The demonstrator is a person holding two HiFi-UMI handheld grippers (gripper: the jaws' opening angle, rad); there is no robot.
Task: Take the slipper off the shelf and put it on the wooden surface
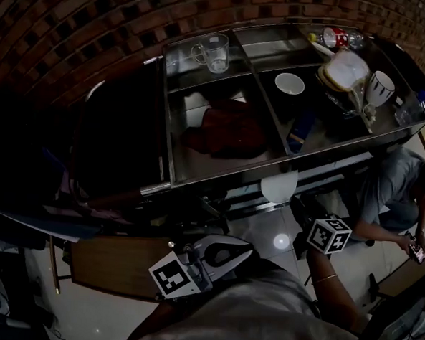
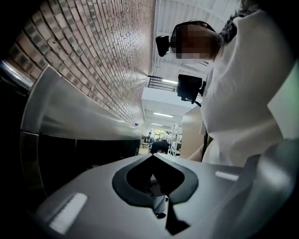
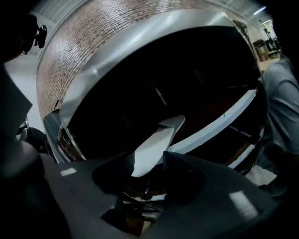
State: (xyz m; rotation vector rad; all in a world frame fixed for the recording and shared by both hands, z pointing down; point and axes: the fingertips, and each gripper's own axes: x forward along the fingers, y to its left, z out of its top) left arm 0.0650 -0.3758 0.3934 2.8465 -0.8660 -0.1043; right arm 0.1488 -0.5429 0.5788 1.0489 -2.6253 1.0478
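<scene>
A white slipper (image 1: 278,185) sits at the front of the metal shelf cart (image 1: 219,175), under its top rim. In the right gripper view the slipper (image 3: 161,140) lies lengthwise, with its near end between the dark jaws. My right gripper (image 3: 147,158) is open around that end, and a thin dark gap shows beside the right jaw. In the head view, the right gripper (image 1: 298,207) reaches up from its marker cube toward the slipper. My left gripper (image 1: 249,252) hangs low near my body, shut and empty (image 2: 153,156). The wooden surface (image 1: 113,264) is at lower left.
The cart top holds a glass mug (image 1: 214,52), a white bowl (image 1: 289,83), a patterned cup (image 1: 380,87) and a bottle (image 1: 339,38). A red cloth (image 1: 226,127) lies in a lower compartment. A person (image 1: 394,198) crouches at the right. A brick wall stands behind.
</scene>
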